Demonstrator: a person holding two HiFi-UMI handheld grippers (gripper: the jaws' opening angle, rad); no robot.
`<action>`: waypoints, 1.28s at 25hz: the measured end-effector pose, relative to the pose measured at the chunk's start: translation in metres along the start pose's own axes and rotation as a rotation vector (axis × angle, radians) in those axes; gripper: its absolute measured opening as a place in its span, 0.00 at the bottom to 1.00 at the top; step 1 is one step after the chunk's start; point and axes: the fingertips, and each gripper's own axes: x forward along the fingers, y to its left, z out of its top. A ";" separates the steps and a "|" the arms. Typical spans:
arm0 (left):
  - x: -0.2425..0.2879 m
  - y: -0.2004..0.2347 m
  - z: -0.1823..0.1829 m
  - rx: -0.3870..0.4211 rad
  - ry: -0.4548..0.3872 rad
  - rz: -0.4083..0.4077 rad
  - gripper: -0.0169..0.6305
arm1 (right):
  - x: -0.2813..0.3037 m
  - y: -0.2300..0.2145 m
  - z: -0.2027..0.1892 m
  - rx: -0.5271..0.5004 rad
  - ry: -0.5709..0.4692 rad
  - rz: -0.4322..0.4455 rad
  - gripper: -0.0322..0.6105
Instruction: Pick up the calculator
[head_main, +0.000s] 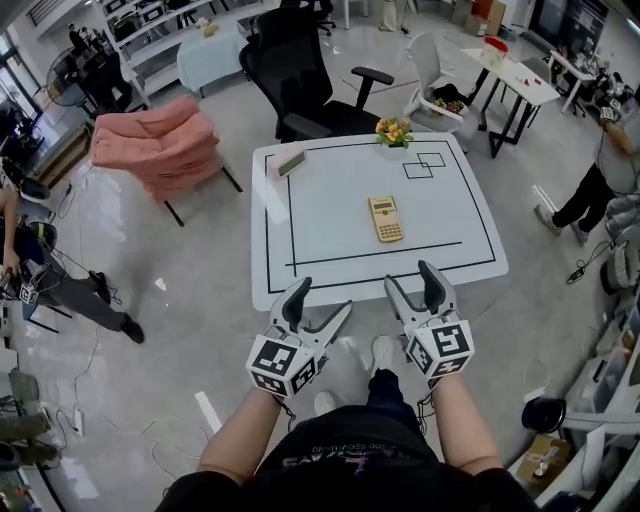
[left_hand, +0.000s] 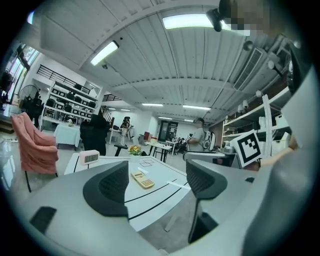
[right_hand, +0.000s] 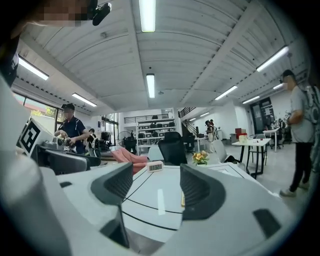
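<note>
A yellow calculator lies flat near the middle of the white table, inside the black taped lines. From the left gripper view the calculator shows between the jaws, far ahead. In the right gripper view only a sliver of it peeks past the right jaw. My left gripper hovers open at the table's near edge, left of centre. My right gripper is open too, just over the near edge, short of the calculator. Nothing is between either pair of jaws.
A small digital clock stands at the table's far left corner, a little flower pot at the far edge. A black office chair is behind the table, a pink chair to its left. People stand around the room.
</note>
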 end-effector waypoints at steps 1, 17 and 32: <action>0.007 0.002 0.000 -0.002 0.003 0.006 0.57 | 0.007 -0.006 -0.002 0.004 0.006 0.007 0.48; 0.118 0.041 -0.010 -0.054 0.078 0.092 0.56 | 0.114 -0.090 -0.051 0.064 0.155 0.097 0.51; 0.175 0.059 -0.020 -0.097 0.128 0.215 0.56 | 0.180 -0.131 -0.129 0.082 0.401 0.207 0.60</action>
